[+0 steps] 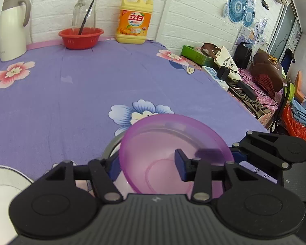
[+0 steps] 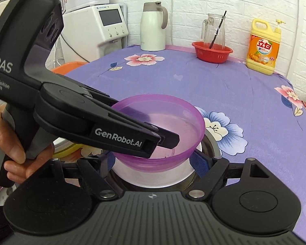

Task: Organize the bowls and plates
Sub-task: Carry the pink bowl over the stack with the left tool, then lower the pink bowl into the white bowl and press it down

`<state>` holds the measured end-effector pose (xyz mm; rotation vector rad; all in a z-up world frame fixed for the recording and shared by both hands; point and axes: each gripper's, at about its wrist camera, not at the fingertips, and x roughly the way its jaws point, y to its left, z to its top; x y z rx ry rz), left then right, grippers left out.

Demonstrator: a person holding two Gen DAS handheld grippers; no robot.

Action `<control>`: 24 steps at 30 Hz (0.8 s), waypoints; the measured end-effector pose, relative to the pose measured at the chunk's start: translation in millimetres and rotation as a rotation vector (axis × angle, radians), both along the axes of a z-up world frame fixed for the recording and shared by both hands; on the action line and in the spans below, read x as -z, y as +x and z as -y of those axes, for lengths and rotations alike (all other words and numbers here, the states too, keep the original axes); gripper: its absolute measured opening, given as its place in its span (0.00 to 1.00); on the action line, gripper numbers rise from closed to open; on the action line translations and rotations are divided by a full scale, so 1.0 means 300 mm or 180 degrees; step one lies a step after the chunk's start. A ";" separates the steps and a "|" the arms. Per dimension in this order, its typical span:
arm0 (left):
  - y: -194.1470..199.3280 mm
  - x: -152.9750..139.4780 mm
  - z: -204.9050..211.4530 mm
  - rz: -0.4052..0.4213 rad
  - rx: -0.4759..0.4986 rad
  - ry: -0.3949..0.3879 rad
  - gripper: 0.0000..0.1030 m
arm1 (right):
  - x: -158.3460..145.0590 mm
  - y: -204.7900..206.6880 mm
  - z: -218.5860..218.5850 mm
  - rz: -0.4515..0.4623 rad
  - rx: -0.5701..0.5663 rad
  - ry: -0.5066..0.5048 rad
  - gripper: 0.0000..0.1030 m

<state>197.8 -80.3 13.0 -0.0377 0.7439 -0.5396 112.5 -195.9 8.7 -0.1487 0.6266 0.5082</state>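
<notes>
While left gripper [image 2: 169,140] straddles purple bowl [image 2: 163,122] rim — seemingly loosely.

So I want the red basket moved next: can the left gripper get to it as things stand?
Probably yes: the purple cloth leading to the red basket is bare. But the left gripper stands open astride the purple bowl's wall, so it must lift clear first.

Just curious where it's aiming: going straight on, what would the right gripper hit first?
The right gripper would probably meet the white bowl between its fingers first, with the purple bowl nested in it; depth is hard to judge.
</notes>
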 end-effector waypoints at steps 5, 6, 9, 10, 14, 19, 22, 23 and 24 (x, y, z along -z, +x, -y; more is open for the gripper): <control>-0.021 -0.020 -0.007 0.0133 0.0011 0.0059 0.81 | 0.001 -0.046 0.017 0.0107 0.0079 -0.0176 1.00; -0.027 -0.027 -0.009 0.0186 -0.0012 0.0100 0.83 | 0.003 -0.052 0.033 0.0076 0.0102 -0.0154 1.00; -0.047 -0.049 -0.047 0.0310 -0.0074 0.0058 0.90 | 0.010 -0.078 0.071 -0.0072 0.0145 -0.0032 1.00; -0.054 -0.058 -0.063 0.0341 -0.0099 0.0023 0.90 | 0.015 -0.094 0.084 -0.0114 0.0160 0.0021 1.00; -0.067 -0.074 -0.105 0.0378 -0.0203 -0.0130 0.94 | 0.023 -0.150 0.140 -0.0168 0.0370 0.0441 1.00; -0.065 -0.052 -0.131 0.0199 -0.0314 -0.0354 0.94 | 0.011 -0.115 0.172 0.0008 0.0667 0.0904 1.00; -0.058 -0.034 -0.139 0.0129 -0.0360 -0.0329 0.94 | 0.027 -0.061 0.172 -0.0061 0.0728 0.0909 1.00; -0.054 -0.027 -0.141 0.0104 -0.0373 -0.0322 0.94 | 0.031 -0.045 0.173 -0.0095 0.0738 0.0887 1.00; -0.048 -0.021 -0.141 0.0078 -0.0381 -0.0313 0.94 | 0.037 -0.034 0.173 -0.0123 0.0750 0.0866 1.00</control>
